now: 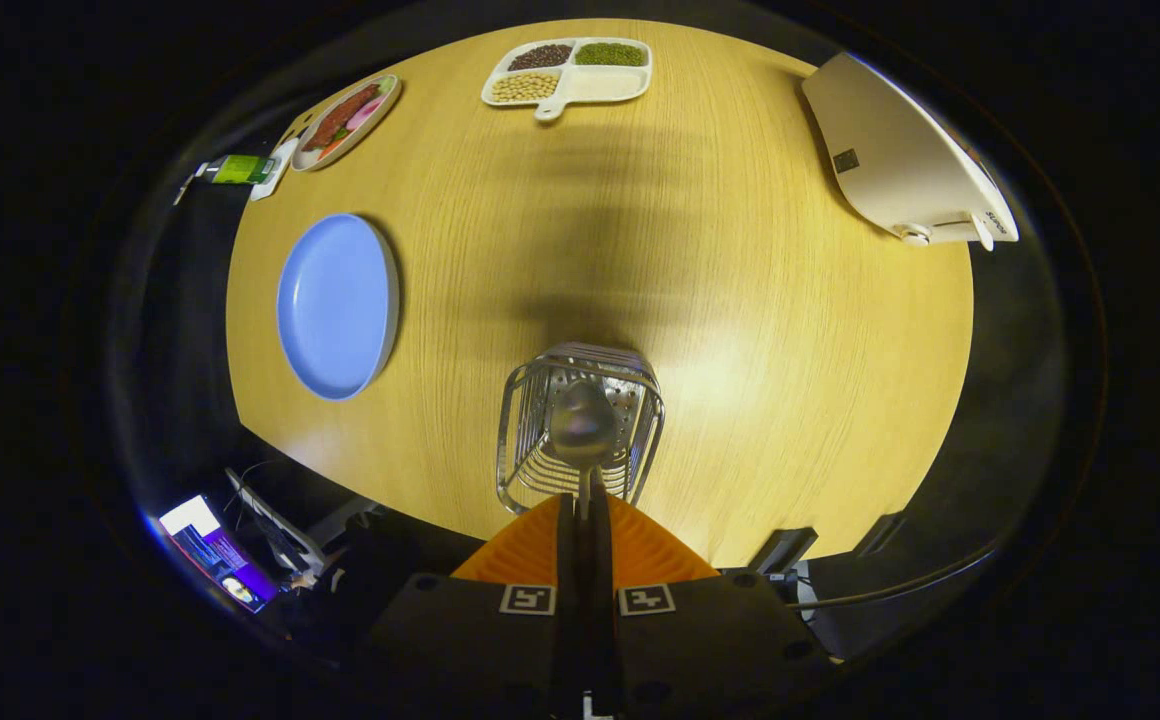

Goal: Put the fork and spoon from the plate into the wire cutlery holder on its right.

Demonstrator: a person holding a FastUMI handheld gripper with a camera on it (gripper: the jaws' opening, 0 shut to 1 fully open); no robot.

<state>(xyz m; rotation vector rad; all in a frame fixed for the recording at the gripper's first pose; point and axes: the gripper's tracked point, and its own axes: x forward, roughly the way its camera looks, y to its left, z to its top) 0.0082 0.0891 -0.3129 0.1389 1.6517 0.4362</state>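
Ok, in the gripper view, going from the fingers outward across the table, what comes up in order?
Gripper shut on the spoon → wire cutlery holder → bare wooden table → divided tray of beans.

No text, brand or number can be read here. The white device (pixel 905 155) beyond the fingers bears a small dark mark, too small to make out. The gripper (pixel 585 500) carries two square black-and-white markers, patterns only.

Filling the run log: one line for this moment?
gripper: shut on spoon | spoon: over holder | plate: bare
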